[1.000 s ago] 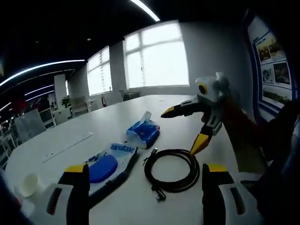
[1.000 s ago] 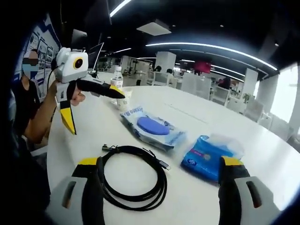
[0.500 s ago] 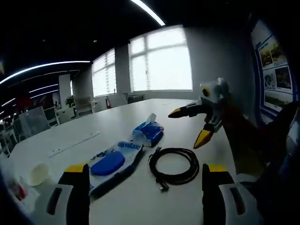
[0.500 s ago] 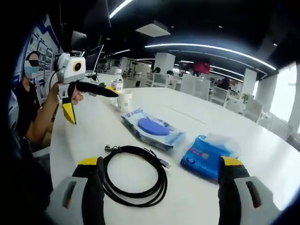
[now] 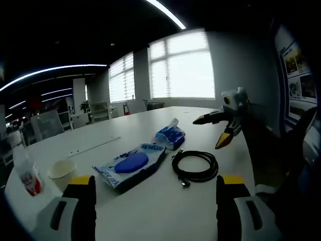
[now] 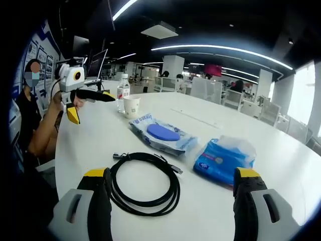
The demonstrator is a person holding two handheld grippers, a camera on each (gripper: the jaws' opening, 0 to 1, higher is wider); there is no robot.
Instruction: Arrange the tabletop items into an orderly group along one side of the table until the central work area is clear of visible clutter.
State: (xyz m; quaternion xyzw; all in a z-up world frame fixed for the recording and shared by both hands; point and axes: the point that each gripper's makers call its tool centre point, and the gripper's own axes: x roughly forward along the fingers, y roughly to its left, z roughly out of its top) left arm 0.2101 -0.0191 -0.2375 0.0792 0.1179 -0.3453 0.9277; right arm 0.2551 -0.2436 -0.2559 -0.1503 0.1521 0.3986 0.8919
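Observation:
A coiled black cable (image 5: 195,168) (image 6: 145,183) lies on the white table (image 5: 150,211) nearest both grippers. Beside it rest a flat wet-wipes pack with a blue lid (image 5: 130,164) (image 6: 160,134) and a blue tissue pack (image 5: 170,136) (image 6: 223,158). A paper cup (image 5: 61,170) (image 6: 131,106) and a small water bottle (image 5: 24,168) (image 6: 122,93) stand further along. My left gripper (image 5: 156,201) (image 6: 92,106) is open in the air, holding nothing. My right gripper (image 5: 211,131) (image 6: 170,201) is also open and empty, hovering just short of the cable.
A person (image 6: 32,115) sits at the table's edge holding the grippers. An open laptop (image 6: 95,65) stands behind the bottle. A thin seam strip (image 5: 93,146) runs along the table's middle. Office chairs and desks stand beyond the far edge.
Both views have drawn back from the items, which look smaller. The cup and bottle came into the left gripper view. Nothing on the table has moved; both grippers stay open.

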